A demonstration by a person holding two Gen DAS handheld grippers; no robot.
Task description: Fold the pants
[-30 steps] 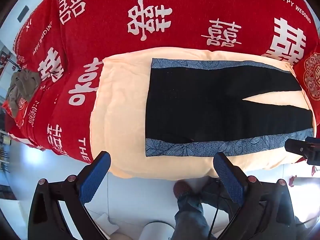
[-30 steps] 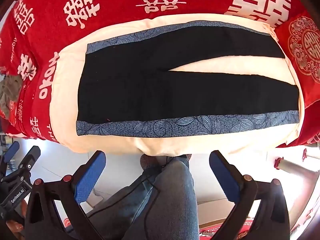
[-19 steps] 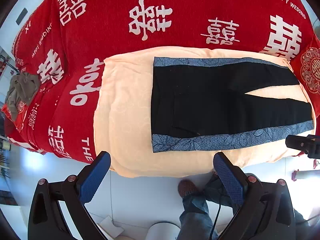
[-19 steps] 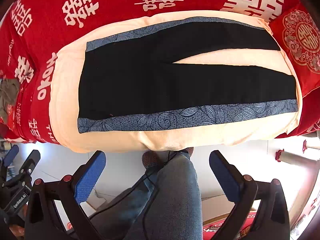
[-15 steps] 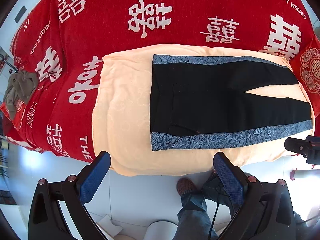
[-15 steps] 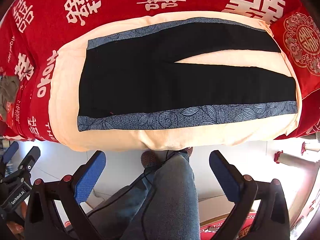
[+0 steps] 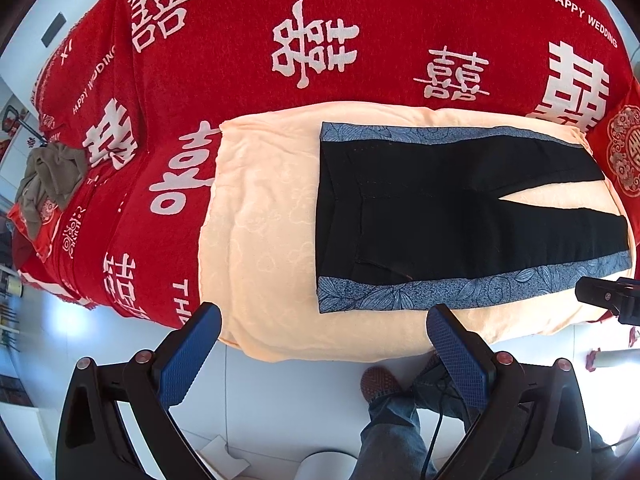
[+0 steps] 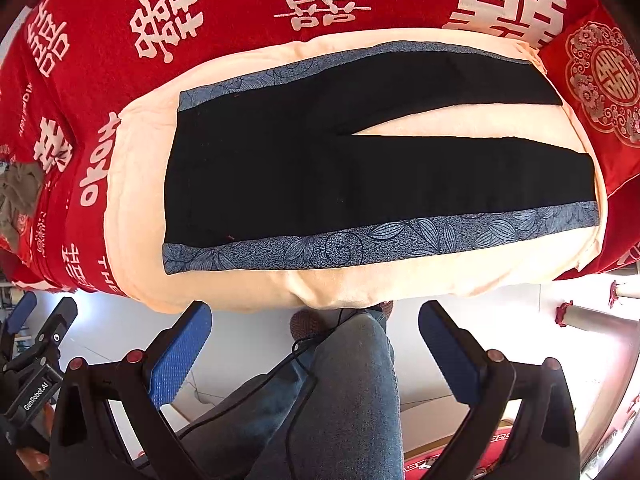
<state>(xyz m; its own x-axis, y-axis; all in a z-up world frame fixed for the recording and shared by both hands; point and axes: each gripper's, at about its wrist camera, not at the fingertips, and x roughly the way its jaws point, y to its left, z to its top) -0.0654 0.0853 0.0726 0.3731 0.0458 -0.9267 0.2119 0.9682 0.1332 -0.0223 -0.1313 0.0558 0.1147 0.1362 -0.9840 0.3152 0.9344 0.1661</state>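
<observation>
Black pants (image 7: 440,216) (image 8: 320,176) with blue leaf-patterned side stripes lie flat on a cream blanket (image 7: 264,240) (image 8: 136,184), waistband to the left, the two legs split toward the right. My left gripper (image 7: 324,344) hangs open above the bed's near edge, near the waistband's near corner, with nothing between its blue pads. My right gripper (image 8: 316,344) is also open and empty, held off the bed's edge below the near stripe. In the left wrist view the other gripper's tip shows at the right edge.
A red bedspread (image 7: 240,60) with white characters covers the bed. A grey-brown crumpled cloth (image 7: 48,180) lies at its left end. A person's jeans leg (image 8: 352,400) and shoe (image 7: 380,384) stand on the white tiled floor beside the bed. A red embroidered pillow (image 8: 600,80) lies at the right.
Both views have shifted only slightly over the bed edge. The pants lie as before, and both grippers stay open and empty.
</observation>
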